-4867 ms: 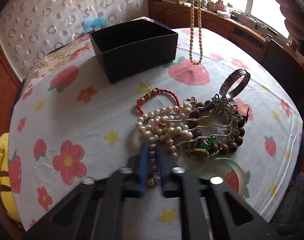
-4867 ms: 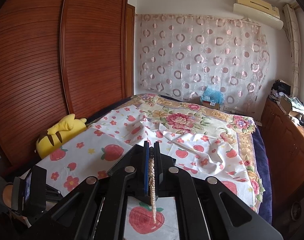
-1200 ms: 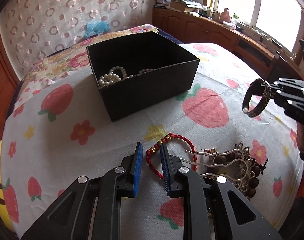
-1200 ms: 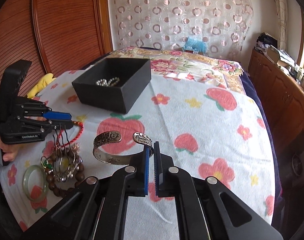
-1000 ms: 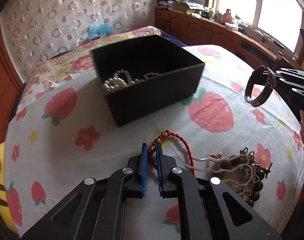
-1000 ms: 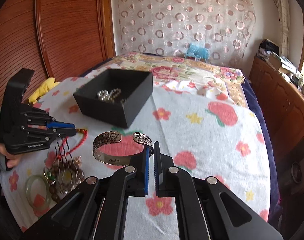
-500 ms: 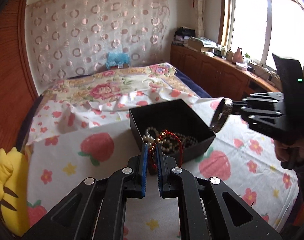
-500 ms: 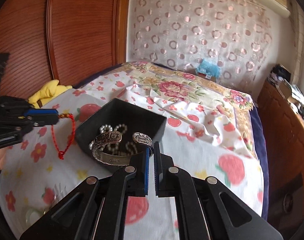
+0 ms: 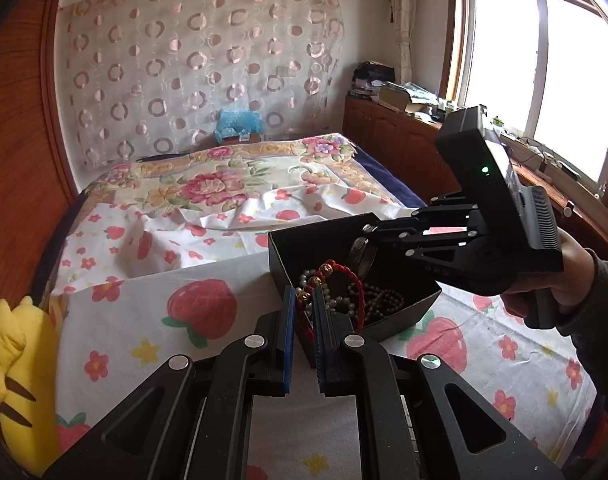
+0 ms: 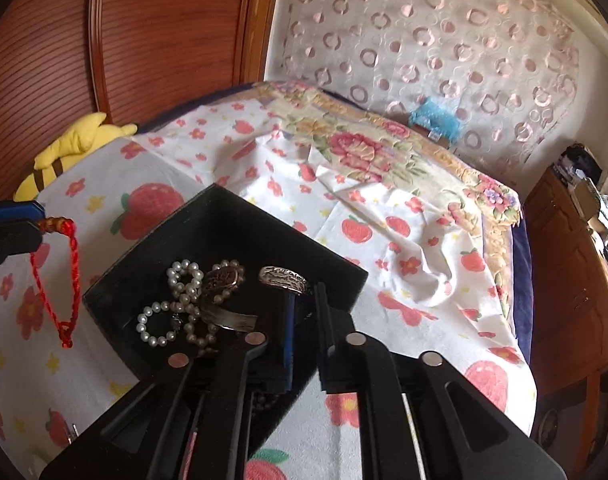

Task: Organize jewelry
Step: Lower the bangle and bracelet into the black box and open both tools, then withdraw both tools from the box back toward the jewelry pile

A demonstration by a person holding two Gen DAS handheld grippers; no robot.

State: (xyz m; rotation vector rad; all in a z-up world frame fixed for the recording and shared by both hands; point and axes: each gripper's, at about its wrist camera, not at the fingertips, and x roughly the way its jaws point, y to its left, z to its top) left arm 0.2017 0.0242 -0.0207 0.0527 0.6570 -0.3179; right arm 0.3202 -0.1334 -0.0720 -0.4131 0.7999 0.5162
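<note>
My left gripper [image 9: 304, 300] is shut on a red cord bracelet [image 9: 344, 280] with gold beads and holds it in the air beside the near wall of the black box [image 9: 396, 324]. From the right wrist view the bracelet [image 10: 70, 276] hangs left of the box [image 10: 240, 224]. My right gripper [image 10: 304, 304] is shut on a silver cuff bangle [image 10: 282, 278] and holds it inside the box opening, above pearl strands [image 10: 176, 304]. In the left wrist view the bangle [image 9: 362, 256] sits at the right gripper's tips.
The box stands on a table with a strawberry-print cloth [image 9: 200, 312]. A yellow plush toy [image 9: 12, 364] lies at the left edge. A bed with a floral cover [image 9: 208, 184] is behind, and wooden cabinets [image 9: 396, 140] stand at the right.
Both grippers rose from the table and moved to the box. The right gripper lowered the bangle into the box opening. The left gripper brought the red bracelet closer to the box.
</note>
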